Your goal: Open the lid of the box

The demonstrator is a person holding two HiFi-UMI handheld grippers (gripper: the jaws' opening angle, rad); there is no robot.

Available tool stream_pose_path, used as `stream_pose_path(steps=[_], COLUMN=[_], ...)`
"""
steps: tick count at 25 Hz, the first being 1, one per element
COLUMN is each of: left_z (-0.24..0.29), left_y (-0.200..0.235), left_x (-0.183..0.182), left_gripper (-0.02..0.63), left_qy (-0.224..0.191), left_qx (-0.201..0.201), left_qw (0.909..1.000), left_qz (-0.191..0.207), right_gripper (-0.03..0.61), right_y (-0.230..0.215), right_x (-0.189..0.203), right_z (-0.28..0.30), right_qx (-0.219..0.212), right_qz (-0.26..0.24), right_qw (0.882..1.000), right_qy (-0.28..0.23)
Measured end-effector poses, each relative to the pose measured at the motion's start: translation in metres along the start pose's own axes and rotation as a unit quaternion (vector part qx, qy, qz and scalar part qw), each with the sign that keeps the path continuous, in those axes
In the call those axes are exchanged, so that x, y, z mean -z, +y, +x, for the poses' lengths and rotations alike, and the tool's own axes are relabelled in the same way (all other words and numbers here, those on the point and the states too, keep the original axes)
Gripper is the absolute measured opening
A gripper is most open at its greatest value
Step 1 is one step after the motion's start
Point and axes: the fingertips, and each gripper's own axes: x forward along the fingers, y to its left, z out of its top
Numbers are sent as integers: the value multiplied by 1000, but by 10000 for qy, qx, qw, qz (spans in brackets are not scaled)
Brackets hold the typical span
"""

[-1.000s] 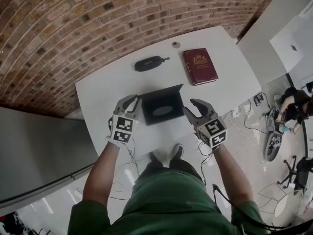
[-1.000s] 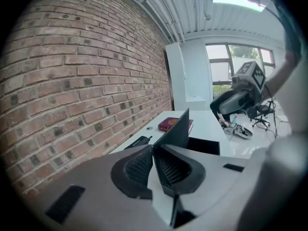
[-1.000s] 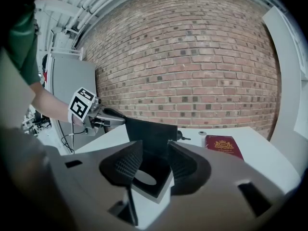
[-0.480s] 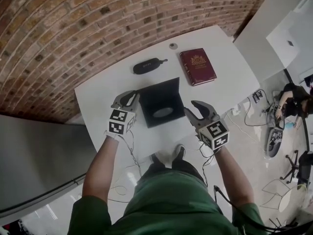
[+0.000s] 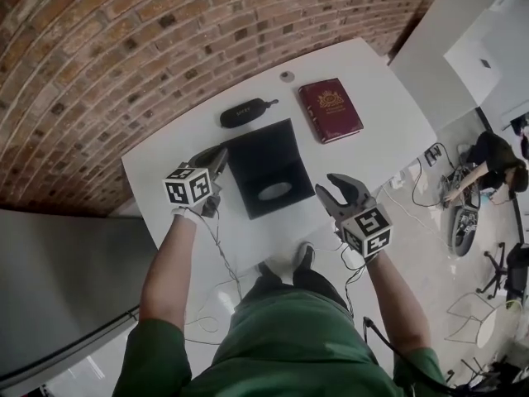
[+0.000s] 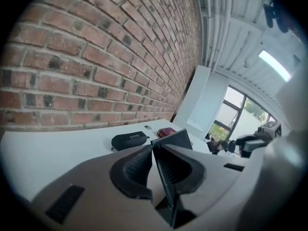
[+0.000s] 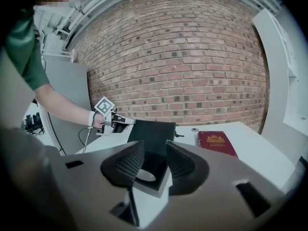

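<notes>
Lid-lifting step: left gripper [image 5: 216, 159] fingers pinch the lid [image 5: 260, 149] edge, lid raised over box [image 5: 277, 193], centre frame on bench [image 5: 165, 160]. Right gripper [image 5: 337, 187] fingers half-apart, closing, empty. Next: likely swing lid fully back.

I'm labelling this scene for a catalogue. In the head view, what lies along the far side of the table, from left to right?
black case → small round object → red book

The round object [image 5: 287, 76] is too small to identify.
</notes>
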Motion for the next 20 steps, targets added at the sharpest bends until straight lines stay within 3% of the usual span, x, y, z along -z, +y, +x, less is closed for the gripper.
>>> stream_pose_path(steps=[6,9,12,17,20], left_z=[20,31,36,33,27], left_y=[29,38,40,49,50], left_x=[16,37,51,60,54], left_gripper=[52,51,49,49,49], left_qy=[146,443,732,783,768], left_qx=[-152,-145,-193,-490,-641], left_qw=[9982,9963,9959,9944,9946], left_qz=[-562,-720,-497,-513,-274], right_gripper=[146,146,146,146,144], right_y=[-6,-8,-10,-12,-11], right_x=[4,6,9,14,13], right_z=[-2,-2,-3,0,3], right_qx=[130,167,200,193,158], right_qz=[103,134,149,164,146], right_qw=[9998,9997,9996,9995,9996], right_qy=[64,96,130,179,187])
